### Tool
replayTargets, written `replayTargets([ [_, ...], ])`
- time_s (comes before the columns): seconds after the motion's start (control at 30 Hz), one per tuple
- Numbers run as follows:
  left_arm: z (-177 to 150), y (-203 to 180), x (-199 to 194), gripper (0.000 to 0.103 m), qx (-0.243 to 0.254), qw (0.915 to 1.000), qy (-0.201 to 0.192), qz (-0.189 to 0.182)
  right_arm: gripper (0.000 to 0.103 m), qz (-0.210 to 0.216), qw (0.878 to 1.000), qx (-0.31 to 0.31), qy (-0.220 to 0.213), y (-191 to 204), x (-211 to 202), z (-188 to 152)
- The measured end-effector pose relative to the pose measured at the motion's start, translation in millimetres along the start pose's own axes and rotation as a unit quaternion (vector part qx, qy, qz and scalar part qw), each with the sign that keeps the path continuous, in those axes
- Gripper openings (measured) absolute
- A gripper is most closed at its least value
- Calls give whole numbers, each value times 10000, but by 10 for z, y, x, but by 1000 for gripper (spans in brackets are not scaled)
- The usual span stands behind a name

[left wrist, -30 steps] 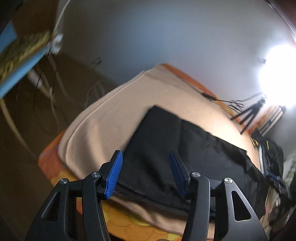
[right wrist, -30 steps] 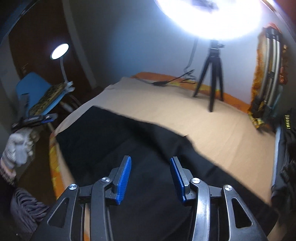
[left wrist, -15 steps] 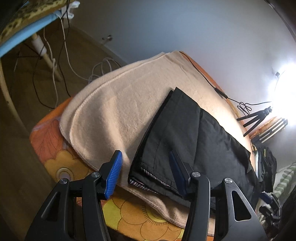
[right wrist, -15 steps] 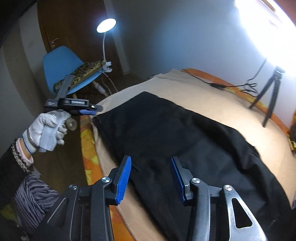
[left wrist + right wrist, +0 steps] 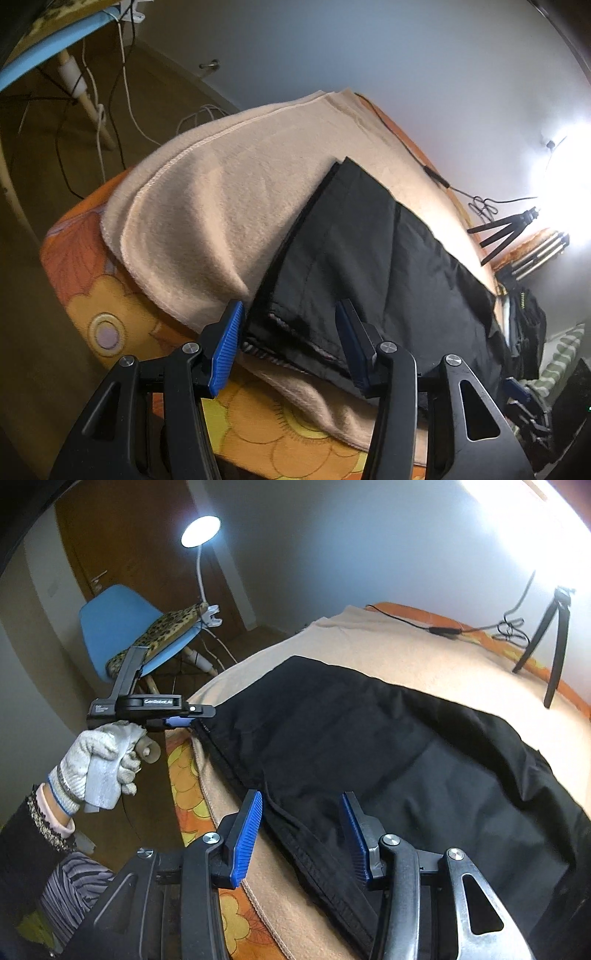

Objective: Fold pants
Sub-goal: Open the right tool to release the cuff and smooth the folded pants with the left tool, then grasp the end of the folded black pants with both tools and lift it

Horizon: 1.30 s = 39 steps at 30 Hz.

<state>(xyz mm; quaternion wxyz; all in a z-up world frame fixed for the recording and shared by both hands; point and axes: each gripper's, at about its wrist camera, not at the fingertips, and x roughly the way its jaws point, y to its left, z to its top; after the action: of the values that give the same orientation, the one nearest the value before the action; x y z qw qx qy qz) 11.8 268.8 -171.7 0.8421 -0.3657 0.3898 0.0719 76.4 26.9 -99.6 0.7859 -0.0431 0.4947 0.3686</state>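
Black pants [image 5: 373,266] lie flat along the near edge of a bed, on a beige blanket [image 5: 221,206] that covers an orange flowered sheet [image 5: 122,295]. Nearest the left gripper [image 5: 290,347] is the waistband end, its striped inner lining showing at the opening; the 2 blue pads straddle this corner, jaws closing, not yet pressing the cloth. The right gripper [image 5: 301,834] hovers over the hem seam along the pants' near side, jaws parted and clear of the fabric. A gloved hand [image 5: 103,760] holds the left gripper at the pants' corner. Farther back stand a blue chair [image 5: 122,627], a lit lamp [image 5: 201,531] and a black tripod [image 5: 554,638]. Compared with 1 second ago, both views have swung toward the bed's edge and the waistband sits closer to the left pads.
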Motion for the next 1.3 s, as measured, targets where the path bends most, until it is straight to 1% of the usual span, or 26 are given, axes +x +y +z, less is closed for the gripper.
replayTargets([
  [0.07, 9, -19, -25, 48, -44, 9999, -71, -113, 45, -3, 10000, 63, 17, -35, 21, -3],
  [0.13, 16, -44, -64, 44, -119, 9993, -115, -333, 46, 0, 9999, 118, 20, -55, 39, 4],
  [0.17, 18, -83, -83, 44, -59, 9992, -139, -378, 45, 9, 9999, 142, 18, -66, 45, 9],
  [0.27, 15, -153, -39, 44, 132, 9996, -98, -219, 46, 55, 9998, 197, 21, -107, 71, 11],
  [0.37, -9, -116, 58, 44, 19, 9995, 70, -294, 46, 73, 9998, 207, 31, -109, 103, 32],
  [0.4, -23, -118, 85, 44, 26, 9997, 84, -238, 46, 91, 9997, 204, 28, -104, 113, 44],
  [0.43, -28, -117, 101, 44, 38, 9998, 63, -157, 45, 107, 9997, 198, 28, -95, 119, 54],
  [0.53, -35, -154, 107, 43, 54, 9999, -103, -65, 46, 136, 9997, 175, 61, -70, 165, 94],
  [0.57, -37, -176, 109, 35, 105, 9998, -164, -58, 45, 140, 9997, 168, 77, -60, 186, 116],
  [0.6, -40, -196, 112, 20, 163, 9996, -215, -31, 46, 146, 9997, 170, 96, -52, 212, 149],
  [0.63, -45, -216, 112, 10, 208, 9994, -270, -9, 46, 153, 9997, 179, 106, -47, 225, 171],
  [0.67, -49, -232, 103, 10, 252, 9991, -344, -31, 46, 160, 9996, 202, 119, -42, 245, 204],
  [0.7, -53, -248, 81, 9, 265, 9986, -442, -127, 47, 179, 9995, 238, 137, -39, 264, 246],
  [0.77, -62, -286, 34, 7, 311, 9977, -573, -203, 59, 221, 9991, 321, 177, -38, 306, 349],
  [0.83, -79, -351, -25, 7, 431, 9962, -705, -277, 64, 240, 9988, 372, 197, -30, 344, 452],
  [0.93, -107, -492, -99, 6, 690, 9934, -860, -324, 66, 308, 9982, 465, 223, -30, 429, 695],
  [1.03, -138, -628, -125, 6, 921, 9910, -881, -400, 68, 511, 9964, 603, 310, -36, 572, 1009],
  [1.17, -172, -775, -106, 6, 1141, 9888, -810, -515, 69, 786, 9927, 797, 448, -29, 904, 1473],
  [1.3, -214, -956, -82, 6, 1440, 9851, -777, -528, 69, 993, 9879, 999, 649, 9, 1286, 1784],
])
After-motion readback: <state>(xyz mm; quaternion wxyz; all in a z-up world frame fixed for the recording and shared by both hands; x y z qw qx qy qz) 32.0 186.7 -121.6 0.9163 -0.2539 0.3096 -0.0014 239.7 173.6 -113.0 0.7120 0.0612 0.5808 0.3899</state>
